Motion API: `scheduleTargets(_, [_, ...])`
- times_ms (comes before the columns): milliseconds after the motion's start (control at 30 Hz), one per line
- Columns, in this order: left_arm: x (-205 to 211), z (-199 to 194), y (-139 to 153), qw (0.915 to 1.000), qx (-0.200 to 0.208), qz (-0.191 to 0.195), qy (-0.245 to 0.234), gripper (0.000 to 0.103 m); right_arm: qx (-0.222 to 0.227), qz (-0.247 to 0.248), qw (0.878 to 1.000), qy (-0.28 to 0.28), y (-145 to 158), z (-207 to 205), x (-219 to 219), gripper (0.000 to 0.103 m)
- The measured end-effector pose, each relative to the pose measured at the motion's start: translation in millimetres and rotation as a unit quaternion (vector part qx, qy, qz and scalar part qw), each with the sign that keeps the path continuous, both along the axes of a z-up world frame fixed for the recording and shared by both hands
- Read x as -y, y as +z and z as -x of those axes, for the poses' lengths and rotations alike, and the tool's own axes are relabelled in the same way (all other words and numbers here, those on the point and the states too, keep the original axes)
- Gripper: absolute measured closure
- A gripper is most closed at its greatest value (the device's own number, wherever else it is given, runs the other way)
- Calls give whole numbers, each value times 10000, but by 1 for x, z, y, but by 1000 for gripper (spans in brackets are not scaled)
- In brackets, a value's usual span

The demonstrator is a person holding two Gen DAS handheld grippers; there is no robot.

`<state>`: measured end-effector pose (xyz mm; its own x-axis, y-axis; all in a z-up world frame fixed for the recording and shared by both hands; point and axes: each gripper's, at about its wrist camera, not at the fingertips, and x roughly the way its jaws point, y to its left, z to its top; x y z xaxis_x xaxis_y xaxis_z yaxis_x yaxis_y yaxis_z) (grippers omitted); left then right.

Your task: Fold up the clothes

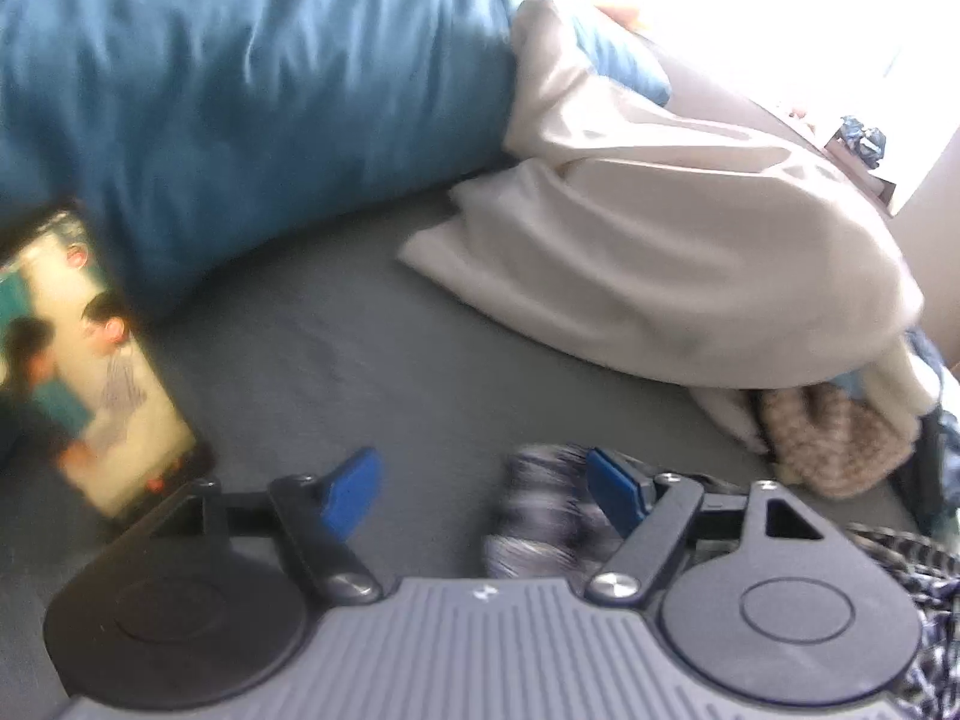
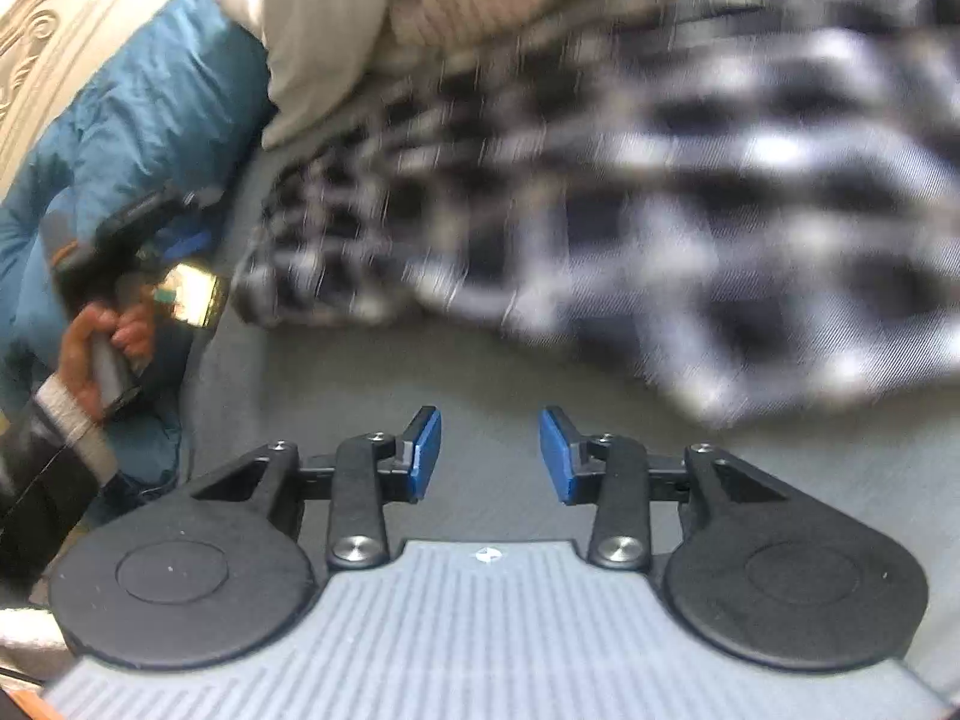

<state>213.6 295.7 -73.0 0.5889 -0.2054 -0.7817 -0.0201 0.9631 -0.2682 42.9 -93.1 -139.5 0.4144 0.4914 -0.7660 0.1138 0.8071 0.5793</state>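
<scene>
Hovering low over the grey bed sheet [image 2: 492, 384], the right tongs [image 2: 490, 457] stand with their blue pads apart and nothing between them. Just ahead of them lies the checked black-and-white garment [image 2: 630, 180], spread flat on the sheet and blurred; its near hem runs from upper left down to lower right, and the cloth stretches away toward the far right, though its long axis cannot be told for sure.

At the left of the right wrist view a hand [image 2: 102, 348] in a dark sleeve with a pale cuff grips the handle of the left tongs [image 1: 480, 492], held level just above the sheet. Their pads are also apart; a rolled corner of the checked garment sits against the inner face of the right pad, not clamped.

A phone [image 1: 90, 360] with a lit screen lies on the sheet at the left. Beyond it a blue pillow [image 1: 240, 90] fills the far left, a cream cloth [image 1: 660, 240] is heaped beside it with a knitted piece [image 1: 834, 438] under its near end, and a bright window [image 1: 750, 12] glares behind.
</scene>
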Motion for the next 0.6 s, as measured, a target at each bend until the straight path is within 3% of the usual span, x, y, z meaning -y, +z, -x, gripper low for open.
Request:
scheduleTargets(67, [11,14,9,10000,80,8,15,26,263,281,9992,-69,4,-6,21,67])
scheduleTargets(167, [56,26,1,9990,-57,67,-433,26,511,564,9965,-349,6,-6,53,67])
scheduleTargets(300, [119,39,-17,9944,-221,-60,-1034,26,612,1028,9884,-941,13,23,97,67])
scheduleTargets(467, [170,56,-26,9884,-295,-374,-1440,26,546,2422,9604,-1267,22,82,135,67])
scheduleTargets(600, [189,67,-34,9865,-419,-535,-1492,26,203,3397,9353,-969,8,128,156,67])
